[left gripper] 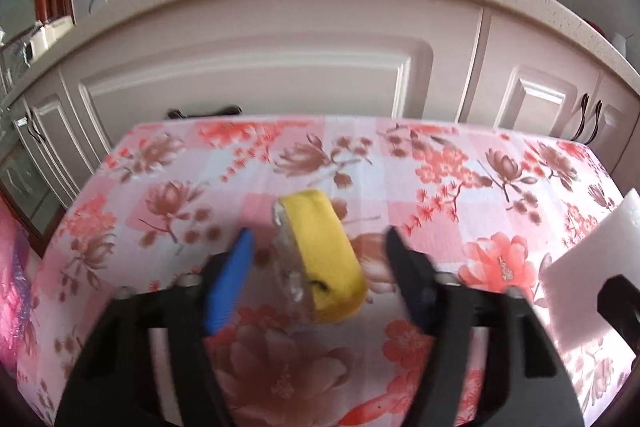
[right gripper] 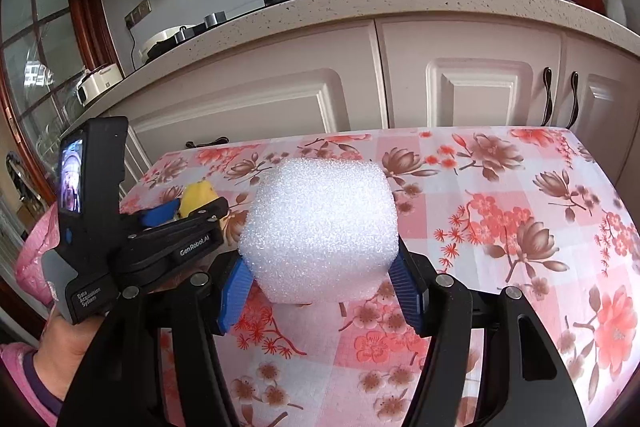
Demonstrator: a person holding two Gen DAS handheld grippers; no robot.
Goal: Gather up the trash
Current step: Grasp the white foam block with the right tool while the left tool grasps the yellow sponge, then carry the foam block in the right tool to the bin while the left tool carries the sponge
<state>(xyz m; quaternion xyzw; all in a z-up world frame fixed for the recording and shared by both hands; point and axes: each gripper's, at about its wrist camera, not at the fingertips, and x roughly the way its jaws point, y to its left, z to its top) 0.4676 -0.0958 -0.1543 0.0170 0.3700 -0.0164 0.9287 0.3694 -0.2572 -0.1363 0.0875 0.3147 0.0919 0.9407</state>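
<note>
Reaching with your left claw, you have the yellow packet right between its spread fingers, lying on the table. Neither pad presses it yet, though blur makes the blue pad's gap hard to judge. Its long axis runs away from you, leaning slightly left, roughly in line with the fingers, so closing would pinch its narrow width. Your right claw already pinches the white foam block above the cloth, so only the left is free for the packet. Farther off stand the cabinet doors.
</note>
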